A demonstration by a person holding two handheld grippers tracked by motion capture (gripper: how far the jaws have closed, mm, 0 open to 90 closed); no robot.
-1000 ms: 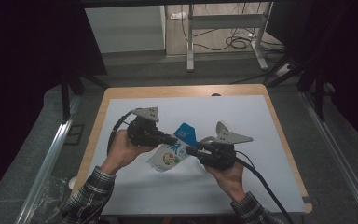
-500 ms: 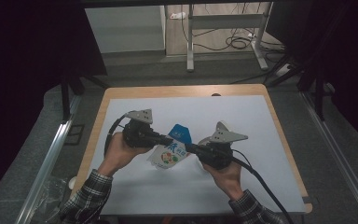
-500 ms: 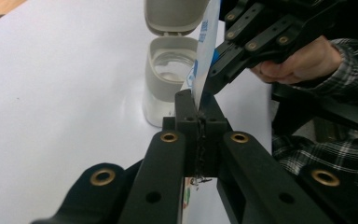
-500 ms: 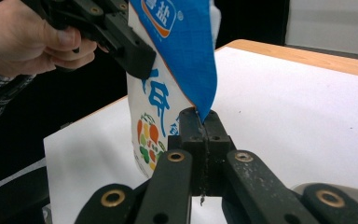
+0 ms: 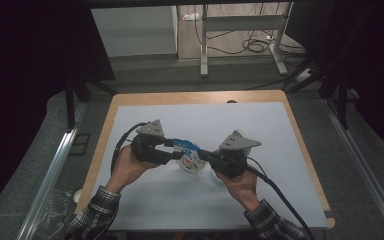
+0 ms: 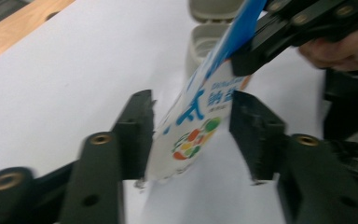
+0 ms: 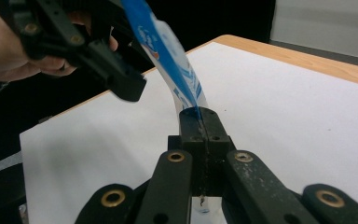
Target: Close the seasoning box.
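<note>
Left tongs (image 6: 191,135) just opened around pouch (image 6: 191,126); right tongs (image 7: 199,122) pinch it.

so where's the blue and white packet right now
In the high view the packet hangs mid-table over the white sheet, pinched by the right tongs; the left tongs, jaws just opened, stand around it.

Left hand-held gripper (image 5: 172,149) with jaws just parted; right hand-held gripper (image 5: 203,154) with jaws clamped tight.

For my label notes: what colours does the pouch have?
White pouch with blue top, blue characters and coloured dots; clearest in the left gripper view.
</note>
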